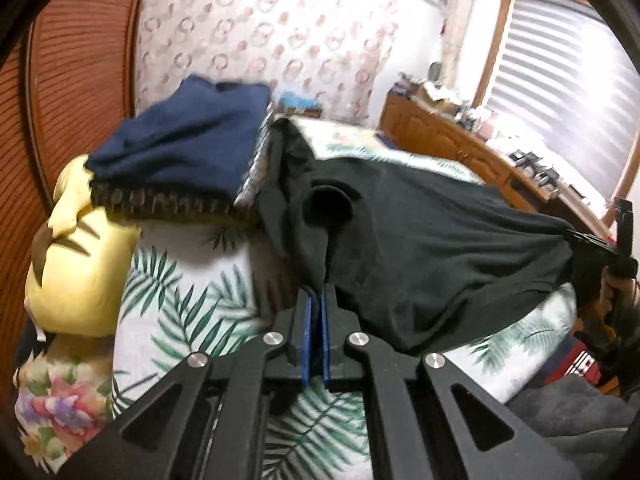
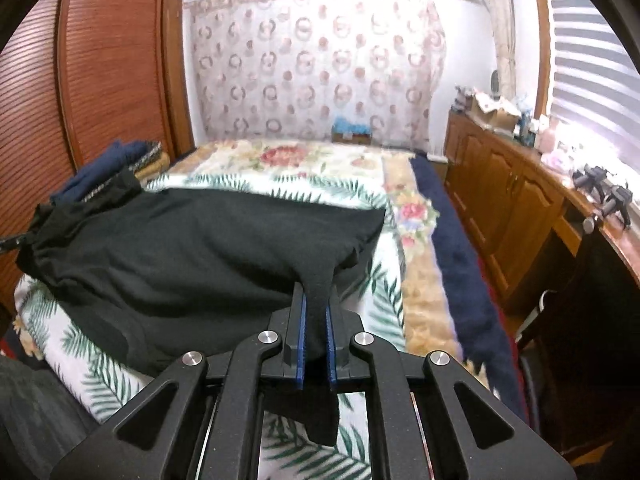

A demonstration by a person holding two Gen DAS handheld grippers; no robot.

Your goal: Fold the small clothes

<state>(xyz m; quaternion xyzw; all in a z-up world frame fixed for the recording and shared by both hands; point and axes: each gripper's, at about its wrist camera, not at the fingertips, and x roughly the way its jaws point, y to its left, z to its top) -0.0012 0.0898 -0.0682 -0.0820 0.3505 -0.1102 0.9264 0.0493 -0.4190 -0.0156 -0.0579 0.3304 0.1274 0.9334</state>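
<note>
1. We judge the step in hand to be the carrying or spreading of one garment: the left gripper is pinched tight on a gathered edge of the dark green garment, and the right gripper is clamped on another bunched edge of the same cloth, a loose tail of it hanging down behind the pads.

2. The garment is stretched between the two grippers, ahead of each and sagging onto the leaf-print bed cover (whether its middle rests fully on the bed or hangs a little above it we cannot tell).

3. The next move, as we read it, calls for both grippers to travel together with the span kept taut, so that the cloth comes down flat and one edge can be laid over the other.

4. The cloth looks soft, matte and fairly thick, with deep creases running toward each grip; a round opening, probably a sleeve or neck, shows just beyond the left gripper.

5. A folded navy garment sits on a pile ahead and to the left of the left gripper.
</note>
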